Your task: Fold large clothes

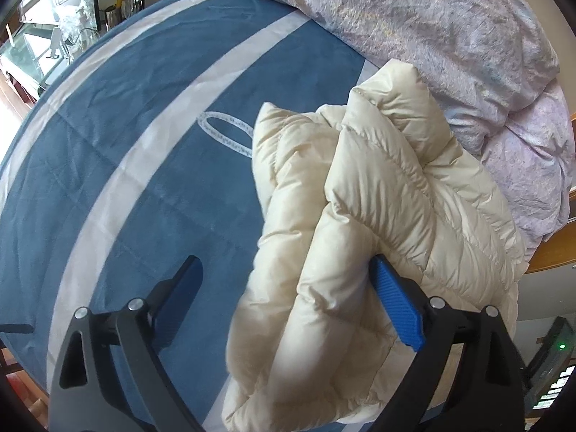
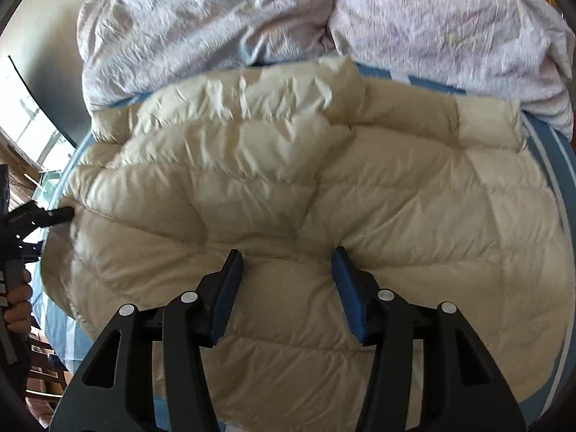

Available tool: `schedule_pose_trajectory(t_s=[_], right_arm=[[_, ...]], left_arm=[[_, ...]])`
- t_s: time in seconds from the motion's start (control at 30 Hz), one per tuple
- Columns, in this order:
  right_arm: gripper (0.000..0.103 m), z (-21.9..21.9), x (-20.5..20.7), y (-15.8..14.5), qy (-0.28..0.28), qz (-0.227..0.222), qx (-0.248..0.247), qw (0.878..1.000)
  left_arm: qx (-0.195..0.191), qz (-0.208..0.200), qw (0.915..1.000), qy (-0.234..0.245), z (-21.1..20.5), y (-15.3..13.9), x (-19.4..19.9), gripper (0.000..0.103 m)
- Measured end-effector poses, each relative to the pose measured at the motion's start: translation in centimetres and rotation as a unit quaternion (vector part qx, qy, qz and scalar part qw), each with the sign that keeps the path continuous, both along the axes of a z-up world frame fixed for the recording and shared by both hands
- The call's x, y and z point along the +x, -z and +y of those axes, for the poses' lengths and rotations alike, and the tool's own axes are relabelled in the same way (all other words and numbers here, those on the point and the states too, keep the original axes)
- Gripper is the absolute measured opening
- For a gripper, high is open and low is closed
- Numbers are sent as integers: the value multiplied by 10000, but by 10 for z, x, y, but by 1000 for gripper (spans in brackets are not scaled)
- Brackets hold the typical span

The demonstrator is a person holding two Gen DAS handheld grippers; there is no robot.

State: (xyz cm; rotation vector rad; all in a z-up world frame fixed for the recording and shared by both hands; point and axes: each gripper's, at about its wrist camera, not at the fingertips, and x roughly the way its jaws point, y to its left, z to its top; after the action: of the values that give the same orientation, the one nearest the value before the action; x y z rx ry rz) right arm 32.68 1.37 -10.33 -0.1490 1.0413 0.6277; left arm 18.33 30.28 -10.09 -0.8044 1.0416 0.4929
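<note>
A cream quilted down jacket lies bunched and partly folded on a blue bed sheet with white stripes. My left gripper is open; its jaws stand wide apart at the jacket's near edge, with a puffy fold between them and the right finger touching the fabric. In the right wrist view the jacket spreads wide across the bed. My right gripper is open just above the jacket's near part, jaws apart with fabric between them. The left gripper shows at the jacket's left edge.
A crumpled pale lilac duvet is piled at the far side of the bed, also in the right wrist view. A wooden bed frame runs at the right. Shelves with glassware stand beyond the bed's left side.
</note>
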Motion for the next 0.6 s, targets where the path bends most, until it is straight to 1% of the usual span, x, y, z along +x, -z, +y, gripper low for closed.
schedule_pose_trajectory(t_s=[0.1,0.2,0.47,0.53,0.6], right_arm=[[55,10,2,11,-58,26,-168,9998],[55,15,5,19,-41,88,-208,9997],[56,20,1,23,-8,-67,-271,9996],[56,20,-1,24,-2,-87,-269,9996],[56,20,-2,24,2,-107,-267,9996]], left_arm=[[-42,12,10000,3,0,2,6,94],[-85,26,10000,3,0,4,11,94],[-172,74,9998,36,-7,9,23,94],[-196,63,9998,73,-10,9,29,93],[-217,64,9997,121,-14,9,32,89]])
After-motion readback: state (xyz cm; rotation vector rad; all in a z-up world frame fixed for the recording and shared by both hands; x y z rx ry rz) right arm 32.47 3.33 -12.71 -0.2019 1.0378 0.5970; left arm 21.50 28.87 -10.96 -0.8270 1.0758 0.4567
